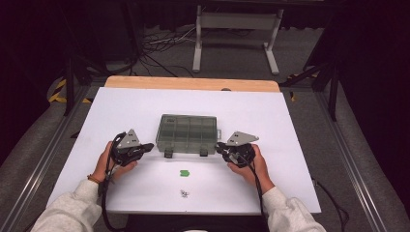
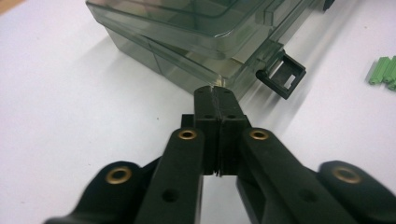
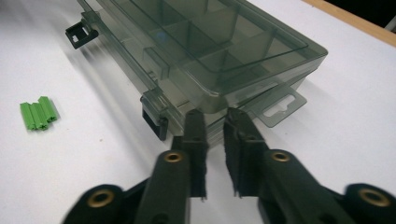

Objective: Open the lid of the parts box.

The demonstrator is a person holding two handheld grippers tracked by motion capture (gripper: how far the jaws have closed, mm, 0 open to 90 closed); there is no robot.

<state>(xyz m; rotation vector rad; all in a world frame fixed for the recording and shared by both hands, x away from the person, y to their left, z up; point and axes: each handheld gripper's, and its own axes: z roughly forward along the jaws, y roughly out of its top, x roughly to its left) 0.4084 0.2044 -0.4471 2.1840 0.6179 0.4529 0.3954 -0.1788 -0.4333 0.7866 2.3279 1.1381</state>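
High view is showing a smoky clear compartment box [image 1: 187, 134] lying flat near the middle of the white bench [image 1: 121, 104], its lid down and its two dark latches [image 1: 168, 153] hanging at the near edge, both looking unfastened. Left gripper view is bringing one latch [image 2: 281, 74] close: it is swung down and away from the lid, so the unlatching seems done, while the lid itself is sitting closed or nearly so. Judging by that, lifting the lid is what is left, and nothing is yet going into the compartments. Just nearer the person a small cluster of green plastic pieces [image 1: 183, 172] is resting on the bench, apart from the box, with a tiny grey item [image 1: 184, 193] nearer still; both are lying untouched.

The left gripper [image 1: 146, 146] is sitting beside the box's near left corner, held level in a hand [image 1: 107, 162] resting on the bench, and its fingers [image 2: 208, 109] are pressed fully together with nothing between them, tips pointing at the box's front edge and just short of it. The right gripper [image 1: 220, 147] is mirroring this at the near right corner, low and level, pointing inward. Its fingers [image 3: 194, 130] are standing nearly closed with a narrow gap, gripping nothing, their tips right at the box's corner beside the hang tab [image 3: 280, 108]; whether they are touching the plastic I cannot tell
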